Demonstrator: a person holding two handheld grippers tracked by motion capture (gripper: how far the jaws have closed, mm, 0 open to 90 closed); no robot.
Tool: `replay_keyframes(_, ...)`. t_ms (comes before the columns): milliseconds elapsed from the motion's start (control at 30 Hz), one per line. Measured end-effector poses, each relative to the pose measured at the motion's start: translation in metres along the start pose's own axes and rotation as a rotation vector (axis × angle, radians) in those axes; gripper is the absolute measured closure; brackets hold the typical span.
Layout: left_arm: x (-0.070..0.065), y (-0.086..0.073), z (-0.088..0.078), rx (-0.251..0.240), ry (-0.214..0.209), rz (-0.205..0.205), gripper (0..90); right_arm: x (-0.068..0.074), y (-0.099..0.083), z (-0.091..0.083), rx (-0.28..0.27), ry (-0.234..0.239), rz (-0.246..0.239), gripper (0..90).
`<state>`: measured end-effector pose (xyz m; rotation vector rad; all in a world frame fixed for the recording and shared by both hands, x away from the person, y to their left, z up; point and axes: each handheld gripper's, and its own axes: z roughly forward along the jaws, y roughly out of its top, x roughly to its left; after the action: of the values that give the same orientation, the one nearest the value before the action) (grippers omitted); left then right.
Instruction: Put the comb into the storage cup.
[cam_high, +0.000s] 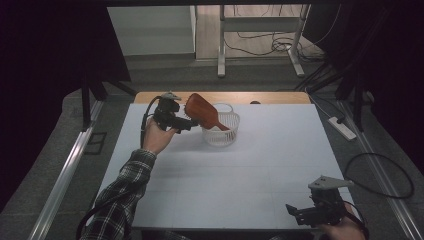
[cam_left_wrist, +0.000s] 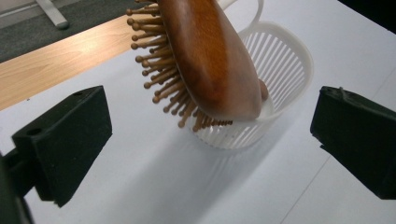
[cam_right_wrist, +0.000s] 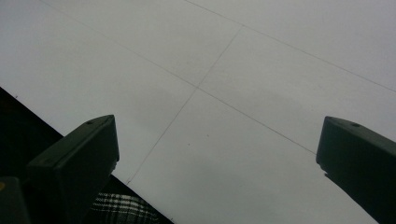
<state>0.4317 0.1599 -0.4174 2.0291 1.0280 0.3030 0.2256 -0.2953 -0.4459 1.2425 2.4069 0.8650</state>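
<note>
A brown wooden hairbrush (cam_high: 202, 111) leans handle-down in a white slatted basket (cam_high: 223, 135) at the back middle of the table. Its bristled head sticks out over the rim toward the left. My left gripper (cam_high: 188, 121) is open just left of the brush head, and nothing touches its jaws. In the left gripper view the hairbrush (cam_left_wrist: 205, 56) and the basket (cam_left_wrist: 287, 65) sit beyond the wide-apart jaws of the left gripper (cam_left_wrist: 215, 123). My right gripper (cam_high: 296, 214) hovers open and empty at the table's near right corner. The right gripper (cam_right_wrist: 215, 149) looks down on bare white table.
The white tabletop (cam_high: 250, 175) has a wooden strip (cam_high: 280, 97) along its far edge. A power strip (cam_high: 342, 127) and cables lie on the floor to the right. Desk legs (cam_high: 220, 45) stand behind the table, and a metal rail (cam_high: 65, 170) runs along its left.
</note>
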Motion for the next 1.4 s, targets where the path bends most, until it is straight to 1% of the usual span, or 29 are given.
replay_keyframes(167,0.000,-0.003,-0.006,-0.015,-0.004,-0.001,0.0,0.000,0.000,0.000,-0.004,-0.003,0.002,0.0)
replay_keyframes(400,-0.002,-0.005,-0.013,-0.028,-0.004,0.010,0.0,0.000,0.000,-0.001,-0.012,-0.010,0.006,0.0)
replay_keyframes(433,-0.002,-0.005,-0.013,-0.029,-0.008,0.011,0.0,0.000,0.000,-0.001,-0.012,-0.010,0.006,0.0)
replay_keyframes(800,-0.007,-0.012,-0.018,-0.025,0.001,0.028,0.0,0.001,0.000,-0.001,-0.012,-0.010,0.002,0.0)
replay_keyframes(1133,-0.011,-0.020,-0.023,-0.041,0.000,0.031,0.0,0.001,0.000,-0.001,-0.009,-0.011,-0.003,0.0)
replay_keyframes(1400,-0.015,-0.030,-0.028,-0.041,-0.004,0.037,0.0,0.002,0.000,-0.001,-0.005,-0.011,-0.008,0.0)
